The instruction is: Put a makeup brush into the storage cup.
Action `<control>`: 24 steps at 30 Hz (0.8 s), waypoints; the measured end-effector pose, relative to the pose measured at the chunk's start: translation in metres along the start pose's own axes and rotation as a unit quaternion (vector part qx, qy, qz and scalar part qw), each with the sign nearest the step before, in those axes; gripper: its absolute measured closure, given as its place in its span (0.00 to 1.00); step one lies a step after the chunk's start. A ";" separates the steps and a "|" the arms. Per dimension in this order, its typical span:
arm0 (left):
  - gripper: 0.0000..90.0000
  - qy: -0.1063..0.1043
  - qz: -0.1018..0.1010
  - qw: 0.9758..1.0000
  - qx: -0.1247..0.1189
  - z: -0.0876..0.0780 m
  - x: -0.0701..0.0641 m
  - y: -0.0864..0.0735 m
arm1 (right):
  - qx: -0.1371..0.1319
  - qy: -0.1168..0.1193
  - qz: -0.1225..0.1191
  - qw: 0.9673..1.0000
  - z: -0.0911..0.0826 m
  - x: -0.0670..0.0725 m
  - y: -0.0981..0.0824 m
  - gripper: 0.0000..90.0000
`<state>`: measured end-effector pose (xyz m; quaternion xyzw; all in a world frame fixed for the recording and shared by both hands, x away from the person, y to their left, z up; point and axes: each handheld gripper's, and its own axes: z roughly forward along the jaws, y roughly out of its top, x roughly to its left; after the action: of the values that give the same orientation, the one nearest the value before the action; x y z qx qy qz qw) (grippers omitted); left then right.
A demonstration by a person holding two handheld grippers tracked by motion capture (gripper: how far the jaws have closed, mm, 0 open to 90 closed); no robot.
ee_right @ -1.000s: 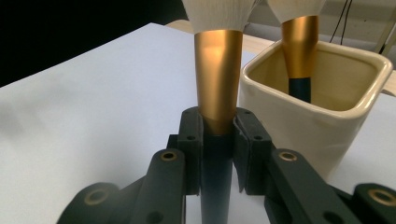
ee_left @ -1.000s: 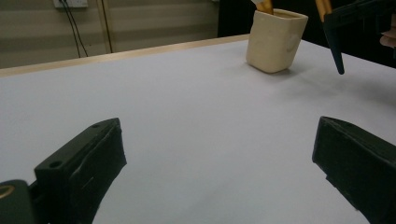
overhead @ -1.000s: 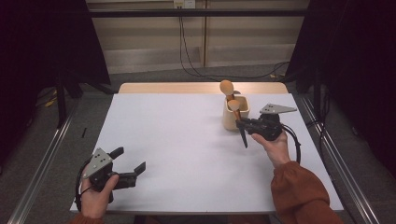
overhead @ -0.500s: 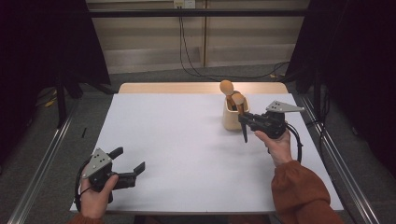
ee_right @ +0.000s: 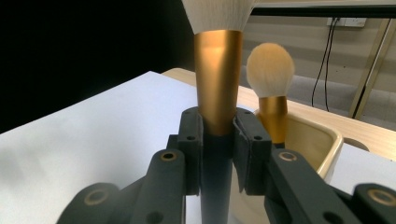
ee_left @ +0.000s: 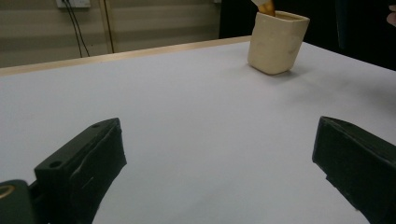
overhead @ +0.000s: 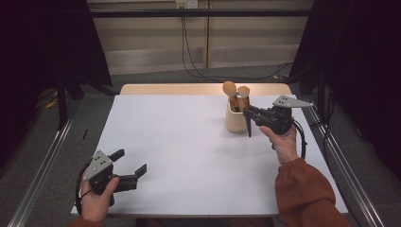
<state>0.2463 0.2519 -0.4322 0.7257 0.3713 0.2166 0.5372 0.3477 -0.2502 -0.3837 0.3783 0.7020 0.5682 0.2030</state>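
Right tongs [ee_right: 217, 140] clenched on makeup brush [ee_right: 218, 88] beside cup [overhead: 235, 120]; second brush [ee_right: 270, 88] seated in cup; left tongs [overhead: 126, 166] released, idle on surface [overhead: 189, 142]; insertion or removal pending

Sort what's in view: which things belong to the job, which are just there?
In the job:
right gripper, shut on the held brush
cup
second brush, in the cup

Not in use:
left gripper, open, idle
wall cables

Both tools held low – one clamped, one gaping
Right tool [overhead: 249, 124] jaws pinched together, pointing left; left tool [overhead: 128, 163] rests wide apart near the front edge.
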 end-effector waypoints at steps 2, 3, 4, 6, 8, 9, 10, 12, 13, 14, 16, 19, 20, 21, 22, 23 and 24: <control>0.02 0.000 0.000 1.000 0.000 0.000 0.000 0.000 | -0.001 -0.003 0.001 1.000 0.000 -0.001 0.001 0.84; 0.02 0.000 0.000 1.000 0.000 0.000 0.000 0.000 | -0.001 -0.004 0.002 1.000 0.000 -0.003 0.002 0.84; 0.02 0.000 0.001 1.000 0.000 0.000 0.000 0.000 | -0.001 -0.006 0.003 1.000 0.001 -0.004 0.003 0.84; 0.02 0.000 0.001 1.000 0.000 0.000 0.000 0.000 | 0.000 -0.008 0.001 1.000 0.002 -0.006 0.006 0.84; 0.03 0.000 0.001 1.000 0.000 0.000 0.000 0.000 | 0.000 -0.008 0.001 1.000 0.003 -0.006 0.009 0.84; 0.02 0.001 0.001 1.000 -0.001 0.000 0.000 0.000 | -0.003 -0.008 0.000 1.000 0.003 -0.007 0.011 0.84; 0.02 0.001 0.001 1.000 -0.001 0.000 0.000 0.000 | -0.003 -0.010 -0.002 1.000 0.003 -0.007 0.013 0.84; 0.02 0.001 0.000 1.000 -0.001 0.000 0.000 0.000 | -0.004 -0.012 -0.005 1.000 0.004 -0.007 0.018 0.84; 0.02 0.002 0.001 1.000 -0.002 0.000 0.000 0.000 | -0.005 -0.014 -0.006 1.000 0.004 -0.007 0.020 0.84; 0.02 0.002 0.001 1.000 -0.002 0.000 0.000 0.000 | -0.006 -0.014 -0.007 1.000 0.004 -0.008 0.022 0.84; 0.02 0.003 -0.001 1.000 -0.003 0.000 0.000 0.000 | -0.010 -0.017 -0.007 1.000 0.004 -0.010 0.026 0.84; 0.02 0.003 -0.002 1.000 -0.004 0.000 0.000 0.000 | -0.011 -0.019 -0.008 1.000 0.006 -0.011 0.029 0.84; 0.02 0.003 -0.004 1.000 -0.006 0.000 0.000 0.000 | -0.011 -0.019 -0.009 1.000 0.007 -0.012 0.030 0.84; 0.02 0.003 -0.004 1.000 -0.005 0.000 0.000 0.000 | -0.011 -0.020 -0.009 1.000 0.008 -0.012 0.032 0.84; 0.02 0.003 -0.004 1.000 -0.005 0.000 0.000 0.000 | -0.012 -0.020 -0.011 1.000 0.009 -0.012 0.033 0.84; 0.03 0.003 -0.005 1.000 -0.005 0.000 0.000 0.000 | -0.013 -0.020 -0.011 1.000 0.009 -0.012 0.034 0.84; 0.02 0.003 -0.005 1.000 -0.006 0.000 0.000 0.000 | -0.014 -0.019 -0.011 1.000 0.010 -0.013 0.036 0.84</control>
<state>0.2468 0.2522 -0.4320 0.7202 0.3754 0.2179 0.5412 0.3735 -0.2510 -0.3544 0.3781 0.6942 0.5684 0.2280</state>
